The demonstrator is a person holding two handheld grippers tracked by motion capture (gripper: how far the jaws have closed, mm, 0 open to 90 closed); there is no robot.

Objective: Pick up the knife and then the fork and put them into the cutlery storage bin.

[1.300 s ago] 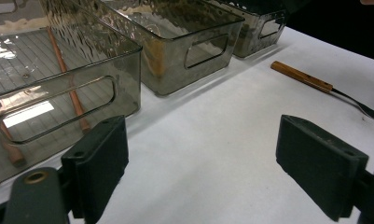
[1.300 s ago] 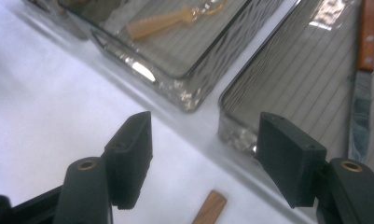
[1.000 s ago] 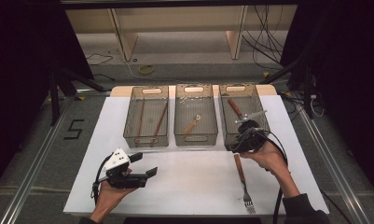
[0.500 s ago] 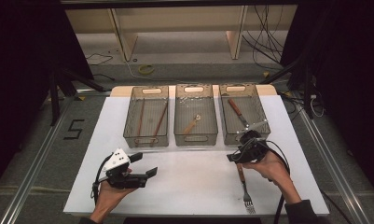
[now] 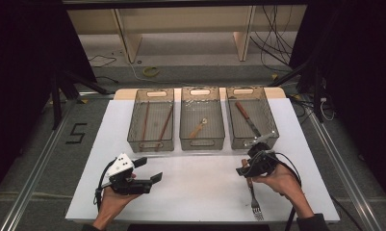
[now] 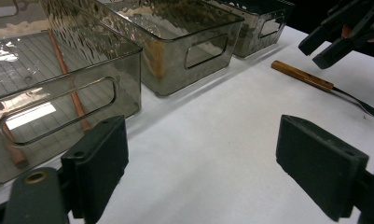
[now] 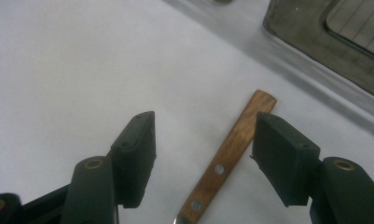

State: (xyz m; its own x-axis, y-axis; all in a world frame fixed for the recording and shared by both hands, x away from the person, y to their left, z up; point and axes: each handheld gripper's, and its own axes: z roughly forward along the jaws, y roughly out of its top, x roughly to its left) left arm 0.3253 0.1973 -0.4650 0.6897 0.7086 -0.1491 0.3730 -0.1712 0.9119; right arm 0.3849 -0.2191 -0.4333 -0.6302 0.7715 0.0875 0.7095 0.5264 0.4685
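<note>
Fork (image 5: 252,192) on the near right of the worktop (image 5: 200,192): my right gripper (image 7: 201,154) has dropped from the right bin (image 5: 250,118), jaws narrowing astride its wooden handle, nothing gripped yet; pickup looks imminent.

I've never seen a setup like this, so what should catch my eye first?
Probably the right gripper with its jaws open above the wooden handle of a fork lying on the white table. Behind stand three smoky clear bins in a row. The left gripper hangs open nearer the table's front.
</note>
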